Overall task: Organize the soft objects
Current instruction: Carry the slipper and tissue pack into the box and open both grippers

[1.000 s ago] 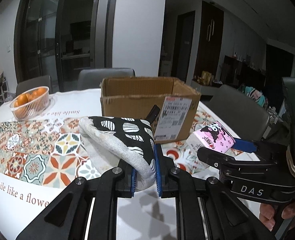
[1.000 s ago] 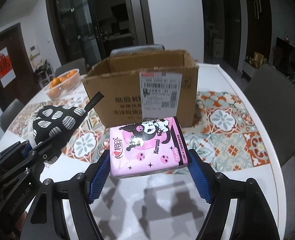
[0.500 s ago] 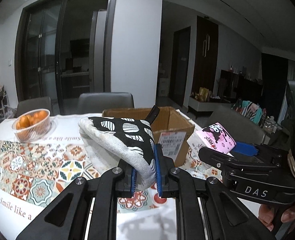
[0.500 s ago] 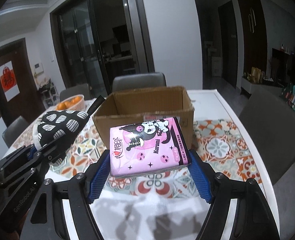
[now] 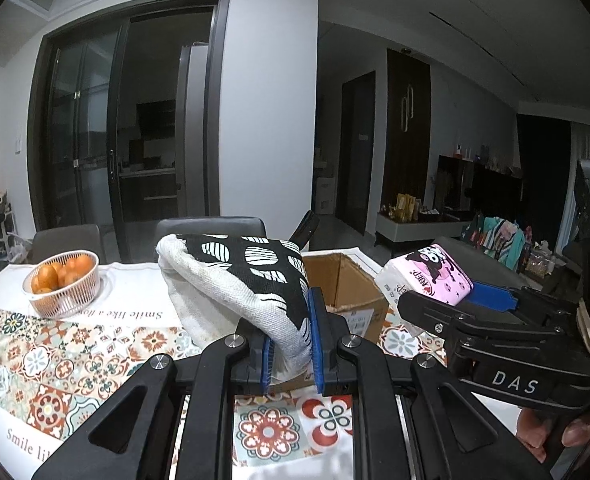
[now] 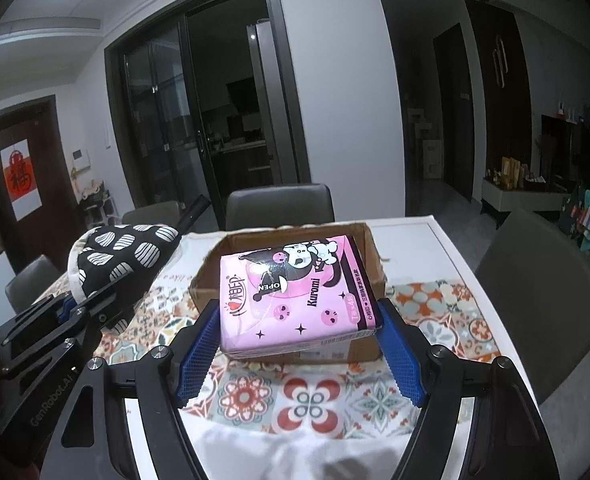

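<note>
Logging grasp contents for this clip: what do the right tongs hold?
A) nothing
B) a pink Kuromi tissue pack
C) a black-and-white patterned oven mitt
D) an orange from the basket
B: the right tongs are clamped on the pink tissue pack, its sides pressed between the blue pads, held in front of the cardboard box; the mitt is in the left tongs.

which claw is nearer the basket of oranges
Left. The left claw, shut on the oven mitt, is beside the basket; the right claw, holding the tissue pack, is farther right.

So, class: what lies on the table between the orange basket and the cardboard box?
In the left wrist view, only patterned tablecloth lies between orange basket and cardboard box; the held oven mitt hangs in front.
</note>
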The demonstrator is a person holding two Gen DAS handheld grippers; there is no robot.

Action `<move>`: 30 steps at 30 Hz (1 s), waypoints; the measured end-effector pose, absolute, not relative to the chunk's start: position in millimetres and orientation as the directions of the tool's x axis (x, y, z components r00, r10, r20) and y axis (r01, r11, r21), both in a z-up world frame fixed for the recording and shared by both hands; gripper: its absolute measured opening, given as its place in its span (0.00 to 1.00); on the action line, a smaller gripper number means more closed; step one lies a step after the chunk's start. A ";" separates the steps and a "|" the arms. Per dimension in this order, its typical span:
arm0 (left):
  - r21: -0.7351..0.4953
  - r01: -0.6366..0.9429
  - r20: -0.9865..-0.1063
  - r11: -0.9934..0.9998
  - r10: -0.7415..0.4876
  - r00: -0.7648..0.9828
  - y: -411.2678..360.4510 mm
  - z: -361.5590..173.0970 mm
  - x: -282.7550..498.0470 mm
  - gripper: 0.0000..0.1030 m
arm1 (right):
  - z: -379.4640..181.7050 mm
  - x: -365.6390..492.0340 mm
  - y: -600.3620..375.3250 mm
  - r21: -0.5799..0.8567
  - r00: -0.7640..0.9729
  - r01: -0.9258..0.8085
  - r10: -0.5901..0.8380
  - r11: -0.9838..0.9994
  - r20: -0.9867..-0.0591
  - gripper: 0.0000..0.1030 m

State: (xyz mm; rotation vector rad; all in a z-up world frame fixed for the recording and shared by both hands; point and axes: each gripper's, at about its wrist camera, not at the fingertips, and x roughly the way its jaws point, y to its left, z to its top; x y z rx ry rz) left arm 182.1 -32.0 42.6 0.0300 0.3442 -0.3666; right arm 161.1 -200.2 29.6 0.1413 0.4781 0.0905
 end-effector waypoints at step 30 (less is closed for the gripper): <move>-0.024 0.365 -0.354 0.931 -0.350 0.868 -44.7 36.5 281.8 0.16 | 24.9 268.0 -202.4 0.167 0.888 -0.078 0.144 0.983 -0.436 0.72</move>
